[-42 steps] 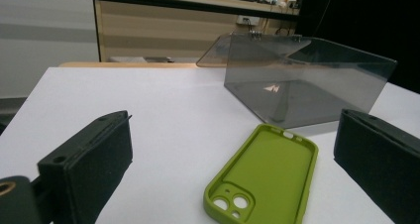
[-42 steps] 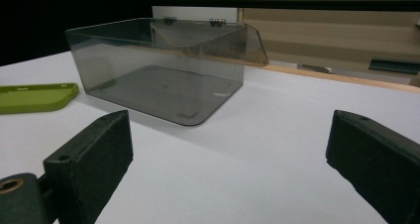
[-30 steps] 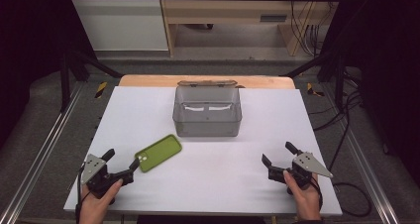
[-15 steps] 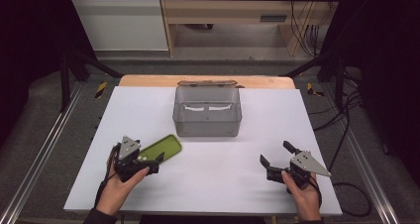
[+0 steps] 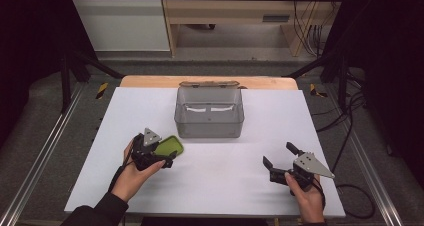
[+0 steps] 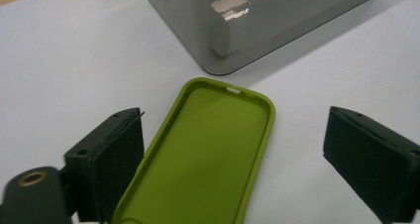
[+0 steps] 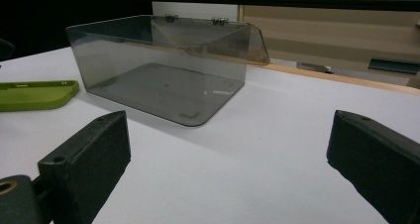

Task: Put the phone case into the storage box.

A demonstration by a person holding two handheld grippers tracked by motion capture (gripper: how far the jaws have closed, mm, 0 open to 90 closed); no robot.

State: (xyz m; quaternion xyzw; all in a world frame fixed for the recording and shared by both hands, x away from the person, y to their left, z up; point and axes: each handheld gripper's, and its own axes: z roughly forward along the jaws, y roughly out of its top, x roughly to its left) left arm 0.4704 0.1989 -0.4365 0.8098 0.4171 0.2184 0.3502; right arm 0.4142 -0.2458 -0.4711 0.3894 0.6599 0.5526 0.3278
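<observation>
Two things matter on the white bench [image 5: 215,186] in the high view: a green phone case [image 5: 170,146] lying flat, and a smoky clear plastic box [image 5: 209,112] with its hinged lid thrown back, standing near it toward the far edge. The left gripper [image 5: 169,160] sits over the near end of the case, its jaws having just been closing with the case between them, though from here I cannot tell whether they touch it. The right gripper [image 5: 280,156] hovers well apart at the other side, jaws spread on nothing.

From the left gripper view, the phone case [image 6: 208,154] lies hollow side up between the two black jaws. A gap shows beside the right jaw, and the left jaw stands just beside the case's rim, so the pads are not pressing yet. The box [image 6: 257,21] stands just beyond the case's far end.

From the right gripper view, the jaws are wide with bare bench between them; the box [image 7: 158,70] is empty, and the case [image 7: 34,95] rests beside it on the bench.

By my judgement, the work is at its start: the reach is done, while the pinch, the lift and likely the move into the box are all left.
</observation>
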